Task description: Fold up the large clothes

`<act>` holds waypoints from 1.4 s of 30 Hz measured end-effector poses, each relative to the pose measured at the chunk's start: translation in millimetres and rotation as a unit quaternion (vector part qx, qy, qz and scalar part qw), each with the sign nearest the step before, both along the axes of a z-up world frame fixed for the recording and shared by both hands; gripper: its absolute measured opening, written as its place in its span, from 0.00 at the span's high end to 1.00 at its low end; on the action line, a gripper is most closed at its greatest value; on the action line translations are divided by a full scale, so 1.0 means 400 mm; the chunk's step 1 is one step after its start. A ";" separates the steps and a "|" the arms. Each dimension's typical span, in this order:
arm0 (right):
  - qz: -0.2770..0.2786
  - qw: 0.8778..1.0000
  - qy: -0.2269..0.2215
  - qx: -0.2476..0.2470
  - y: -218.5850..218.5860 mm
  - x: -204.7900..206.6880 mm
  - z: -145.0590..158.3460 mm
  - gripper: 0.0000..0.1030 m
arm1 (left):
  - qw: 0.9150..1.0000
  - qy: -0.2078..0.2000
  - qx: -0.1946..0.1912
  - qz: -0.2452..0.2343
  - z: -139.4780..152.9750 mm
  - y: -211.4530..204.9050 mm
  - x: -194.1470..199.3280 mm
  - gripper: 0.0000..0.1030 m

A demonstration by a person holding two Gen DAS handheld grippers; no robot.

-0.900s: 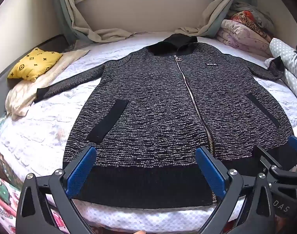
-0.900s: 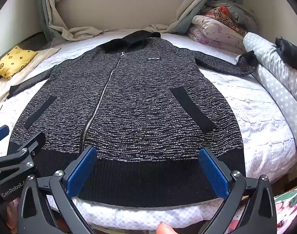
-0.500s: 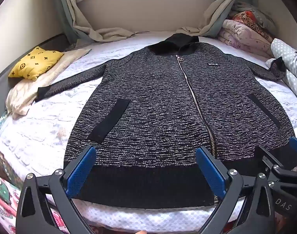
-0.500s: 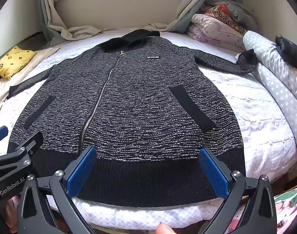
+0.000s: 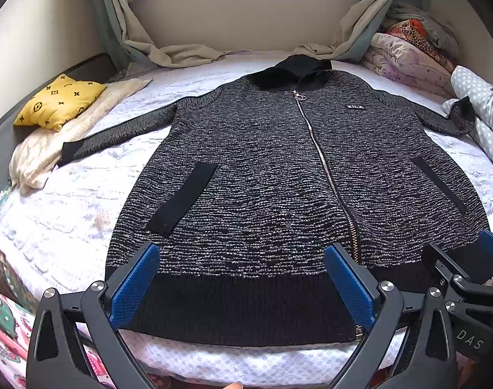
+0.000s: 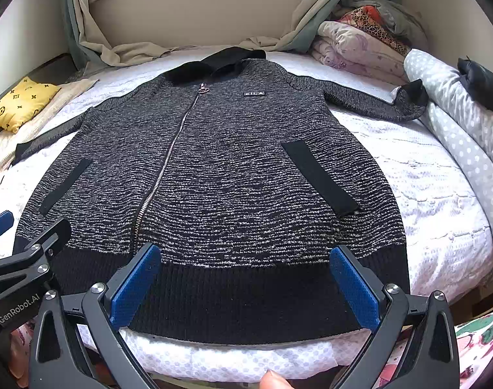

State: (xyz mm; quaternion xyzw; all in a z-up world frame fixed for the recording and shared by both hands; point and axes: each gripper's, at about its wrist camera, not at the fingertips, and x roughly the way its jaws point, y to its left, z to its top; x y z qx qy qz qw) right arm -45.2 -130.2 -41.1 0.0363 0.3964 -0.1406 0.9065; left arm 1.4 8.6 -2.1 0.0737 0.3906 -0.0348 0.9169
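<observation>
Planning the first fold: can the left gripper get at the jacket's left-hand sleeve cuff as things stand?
Probably yes. The left gripper hangs open over the jacket hem, and the sleeve cuff lies flat on the bedspread with nothing on it; the yellow pillow sits beyond.

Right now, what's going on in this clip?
A person holds a claw in each hand above the near edge of a bed. A long dark knit zip-up cardigan lies flat on it, front up, zipped, sleeves spread out to both sides. The left claw and right claw are both open over the black hem, holding nothing. No fold has been made yet.
</observation>
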 end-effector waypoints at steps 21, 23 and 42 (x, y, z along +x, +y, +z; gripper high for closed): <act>0.008 1.000 0.002 0.007 0.000 0.004 -0.003 0.00 | 1.000 0.006 0.000 0.001 -0.007 0.000 0.003 0.00; 0.008 1.000 0.002 0.007 0.002 0.004 -0.003 0.00 | 1.000 0.006 0.000 0.000 -0.007 0.001 0.003 0.00; 0.008 1.000 0.002 0.007 0.002 0.003 -0.002 0.00 | 1.000 0.007 -0.004 0.004 -0.004 0.000 0.004 0.00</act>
